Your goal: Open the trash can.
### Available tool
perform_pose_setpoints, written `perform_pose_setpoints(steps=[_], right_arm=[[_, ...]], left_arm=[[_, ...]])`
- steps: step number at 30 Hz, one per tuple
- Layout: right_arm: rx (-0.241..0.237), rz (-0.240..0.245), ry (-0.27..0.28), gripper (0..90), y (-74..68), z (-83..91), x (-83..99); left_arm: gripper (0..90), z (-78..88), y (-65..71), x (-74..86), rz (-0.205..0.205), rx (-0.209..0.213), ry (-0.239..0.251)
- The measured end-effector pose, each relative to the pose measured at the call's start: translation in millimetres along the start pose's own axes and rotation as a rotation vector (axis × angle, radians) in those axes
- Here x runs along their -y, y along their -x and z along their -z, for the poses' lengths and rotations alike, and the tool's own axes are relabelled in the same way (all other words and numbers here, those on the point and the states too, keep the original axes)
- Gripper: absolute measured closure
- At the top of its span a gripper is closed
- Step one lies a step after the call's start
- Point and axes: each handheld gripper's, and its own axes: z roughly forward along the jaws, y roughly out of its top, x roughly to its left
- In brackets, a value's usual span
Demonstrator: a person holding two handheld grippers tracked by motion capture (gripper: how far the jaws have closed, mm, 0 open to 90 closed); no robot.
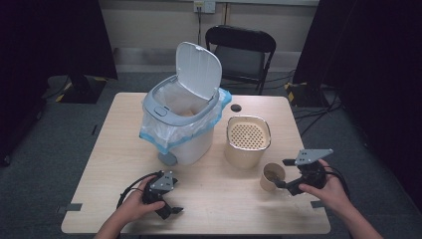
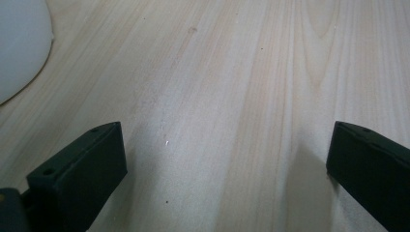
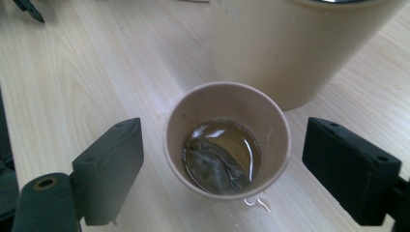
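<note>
text: none legible | labels: none | brands: none | numbers: none | signs: none | checked: high view, left gripper view, right gripper view

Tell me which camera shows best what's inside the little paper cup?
The right gripper view: it looks straight down into the cup, showing brownish liquid and a soaked tea bag at the bottom. The high view shows the cup small and far off, its contents just a dark patch. The left gripper view looks at bare table.
</note>
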Motion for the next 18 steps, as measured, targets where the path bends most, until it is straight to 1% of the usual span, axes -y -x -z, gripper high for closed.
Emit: perform_pose_setpoints(steps=[5,12,18], right_arm=[[-0.008,-0.024,0.018,14.1,3.0,-1.7,9.3],[-0.01,-0.039,0.023,14.1,3.6,-4.8,16.5],[-0.011,-0.05,0.039,14.1,4.6,-8.6,22.1]], left_arm=[[0.0,0.0,0.0,0.0,0.0,0.0,0.0],[0.0,0.0,-0.1,0.0,0.0,0.0,0.0],[0.0,0.0,0.0,0.0,0.0,0.0,0.0]])
